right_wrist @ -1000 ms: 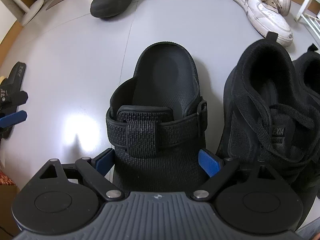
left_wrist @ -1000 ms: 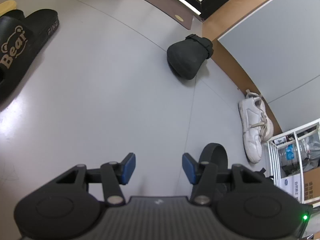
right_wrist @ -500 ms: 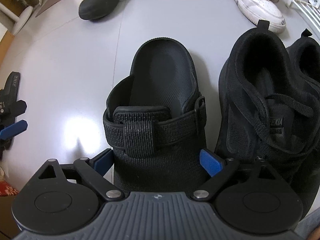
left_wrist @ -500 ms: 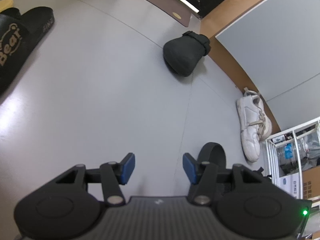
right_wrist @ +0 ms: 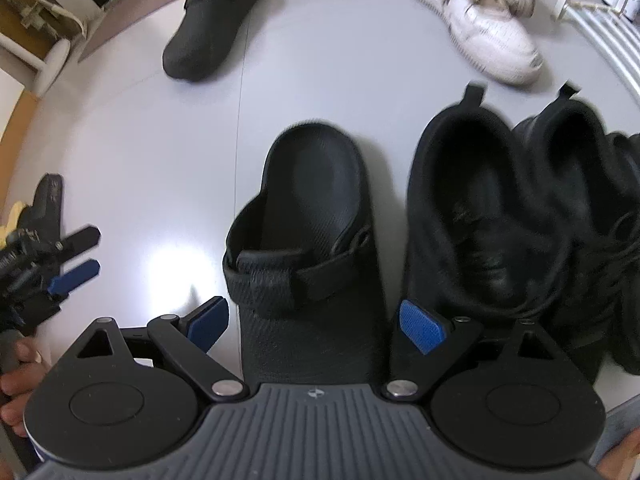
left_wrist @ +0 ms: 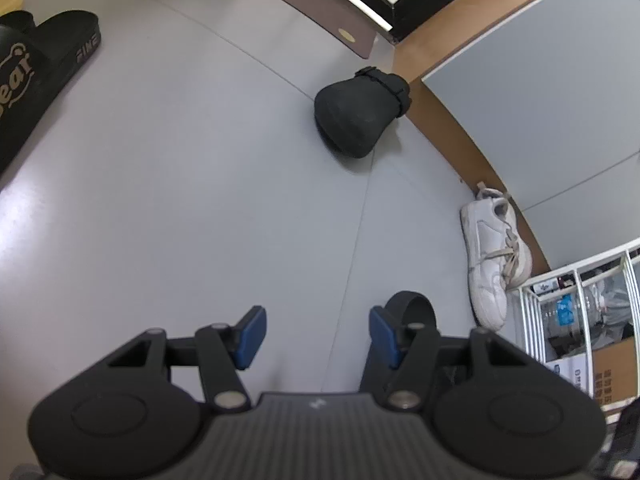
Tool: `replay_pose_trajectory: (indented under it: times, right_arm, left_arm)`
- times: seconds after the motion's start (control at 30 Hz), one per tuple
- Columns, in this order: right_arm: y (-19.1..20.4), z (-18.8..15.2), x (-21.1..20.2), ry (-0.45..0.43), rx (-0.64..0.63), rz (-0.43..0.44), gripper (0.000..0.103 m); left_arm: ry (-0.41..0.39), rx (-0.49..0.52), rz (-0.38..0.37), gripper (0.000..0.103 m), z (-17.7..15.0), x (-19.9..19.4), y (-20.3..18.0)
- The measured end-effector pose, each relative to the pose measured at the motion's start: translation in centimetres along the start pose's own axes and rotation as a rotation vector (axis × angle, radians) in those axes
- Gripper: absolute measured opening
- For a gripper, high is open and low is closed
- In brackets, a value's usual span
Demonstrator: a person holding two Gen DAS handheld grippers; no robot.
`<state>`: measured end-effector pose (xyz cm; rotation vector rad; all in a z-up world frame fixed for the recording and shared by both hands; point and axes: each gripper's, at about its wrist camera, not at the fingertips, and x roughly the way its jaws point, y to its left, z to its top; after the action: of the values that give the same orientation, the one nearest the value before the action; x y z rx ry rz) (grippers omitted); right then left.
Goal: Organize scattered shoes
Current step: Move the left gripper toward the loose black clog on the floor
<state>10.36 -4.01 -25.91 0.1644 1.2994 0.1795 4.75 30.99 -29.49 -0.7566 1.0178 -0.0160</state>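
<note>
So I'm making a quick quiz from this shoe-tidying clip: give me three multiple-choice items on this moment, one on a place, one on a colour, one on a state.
1. Where does the strapped black clog lie?
A. just left of the pair of black sneakers
B. on top of the white sneaker
C. inside the white rack

2. What colour is the lettering on the black slide?
A. red
B. gold
C. green

3. How is the right claw?
A. shut on the white sneaker
B. shut on a lace
C. open, pads off the clog

Answers:
1 A, the right wrist view shows clog and sneakers side by side, heels pointing away.
2 B, "Bear" is printed in gold on the strap.
3 C, both blue pads stand clear of the clog's sides.
</note>
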Motion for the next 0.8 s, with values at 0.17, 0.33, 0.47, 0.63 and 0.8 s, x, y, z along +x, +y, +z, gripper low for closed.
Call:
replay_pose_trajectory:
  times: [0.17, 0.33, 0.47, 0.63, 0.8]
  right_arm:
    - [-2.3, 1.2, -3.6, -0.055, 0.007, -0.022, 0.096]
    - [-5.7, 0.8, -8.5, -0.096, 0.01, -0.091, 0.096]
    - [-7.9, 0.5, -11.7, -0.125, -0.003, -0.131, 0.095]
    - [-9.6, 0.4, -14.1, -0.132, -0.02, -0.129, 0.095]
    - [-10.6, 0.5, -16.3, -0.087, -0.079, -0.085, 0.096]
  left_arm:
    - [0.004, 0.031, 0.007, 0.06, 0.1, 0.3, -0.8]
    - [0.0, 0.086, -0.006, 0.06, 0.5, 0.7, -2.6]
    - [0.008, 0.108, -0.005, 0.06, 0.3, 1.1, -3.5]
    - [0.014, 0.153, 0.003, 0.06, 0.4, 1.1, -4.7]
    - [0.007, 0.205, 0.027, 0.06, 1.5, 1.0, -6.2]
